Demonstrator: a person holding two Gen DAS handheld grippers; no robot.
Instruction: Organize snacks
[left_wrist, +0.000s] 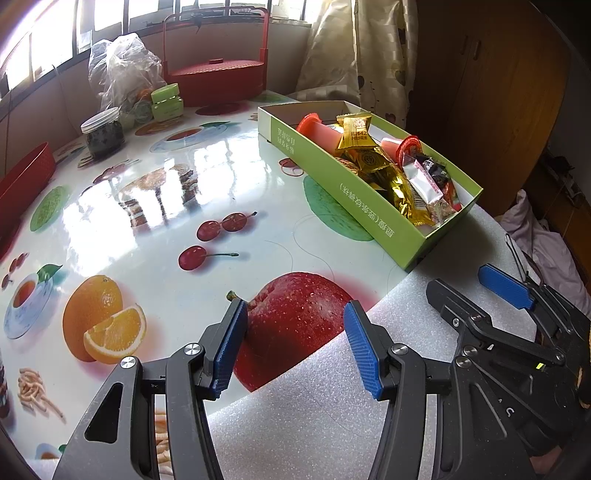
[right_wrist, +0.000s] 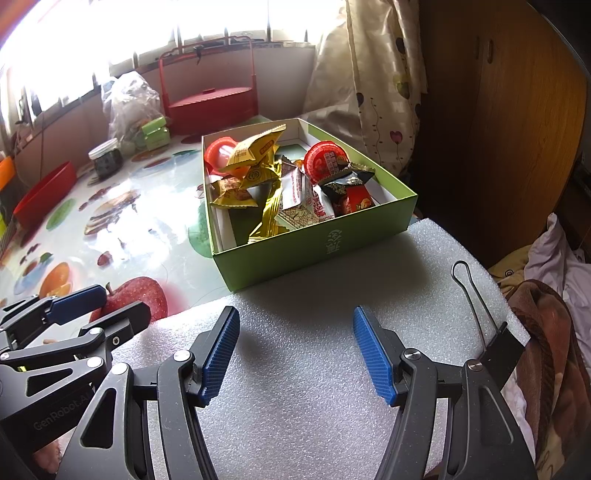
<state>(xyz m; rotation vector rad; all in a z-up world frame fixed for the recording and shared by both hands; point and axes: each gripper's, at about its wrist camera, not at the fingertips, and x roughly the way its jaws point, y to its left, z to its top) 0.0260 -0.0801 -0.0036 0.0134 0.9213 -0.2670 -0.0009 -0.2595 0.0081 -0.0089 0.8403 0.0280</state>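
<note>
A green cardboard box holds several wrapped snacks: gold packets, red jelly cups and a white packet. It rests partly on the fruit-print table and partly on a white foam sheet. My left gripper is open and empty, over the table's front edge at a printed apple. My right gripper is open and empty above the foam, in front of the box. Each gripper shows in the other's view, the right and the left.
At the back stand a red handled basket, a clear plastic bag, a green jar and a white-lidded jar. A red tray sits at the left. A binder clip grips the foam's right edge.
</note>
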